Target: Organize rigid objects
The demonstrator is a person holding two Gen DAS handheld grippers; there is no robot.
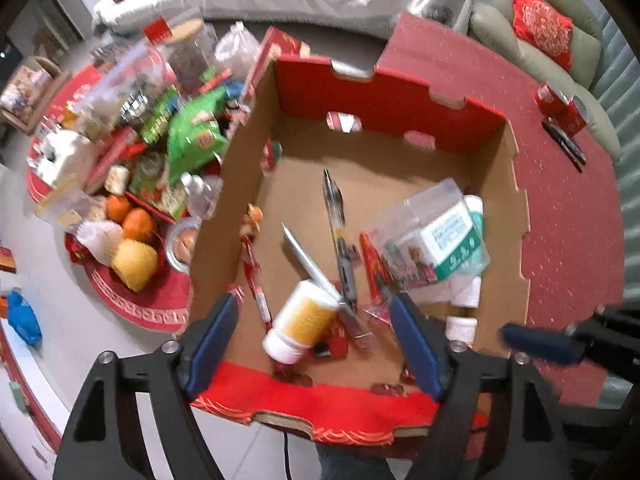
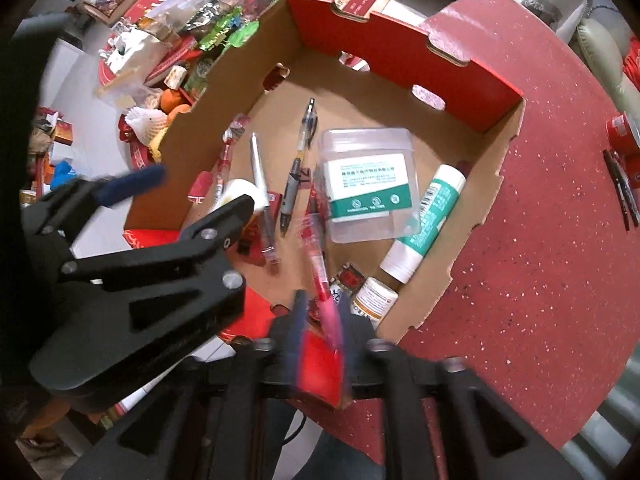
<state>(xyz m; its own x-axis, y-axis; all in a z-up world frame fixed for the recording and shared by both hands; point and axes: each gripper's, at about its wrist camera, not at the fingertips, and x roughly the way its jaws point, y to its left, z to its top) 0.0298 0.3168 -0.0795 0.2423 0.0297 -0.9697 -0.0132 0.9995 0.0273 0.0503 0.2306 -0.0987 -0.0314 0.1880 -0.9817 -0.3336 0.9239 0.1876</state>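
Observation:
An open cardboard box [image 1: 496, 216] with red outer walls stands on a red mat. Both grippers point down into its near end. My left gripper [image 1: 316, 340] is wide open; a white bottle with a yellow label [image 1: 304, 324] lies tilted between its blue fingers, touching neither pad. My right gripper [image 2: 324, 324] is open, with a blurred red pen [image 2: 320, 276] in the gap between its fingers. On the box floor lie a clear pen [image 2: 300, 148], a silver pen [image 2: 258, 168], a clear case with a green label [image 2: 366, 184] and a white-green tube [image 2: 424, 220].
A heap of snacks, fruit [image 1: 132, 220] and packets fills the round red tray left of the box. Red cans [image 1: 560, 108] and black pens [image 1: 564, 144] lie on the red mat [image 1: 568, 220] at the right. A sofa with a red cushion [image 1: 540, 24] stands behind.

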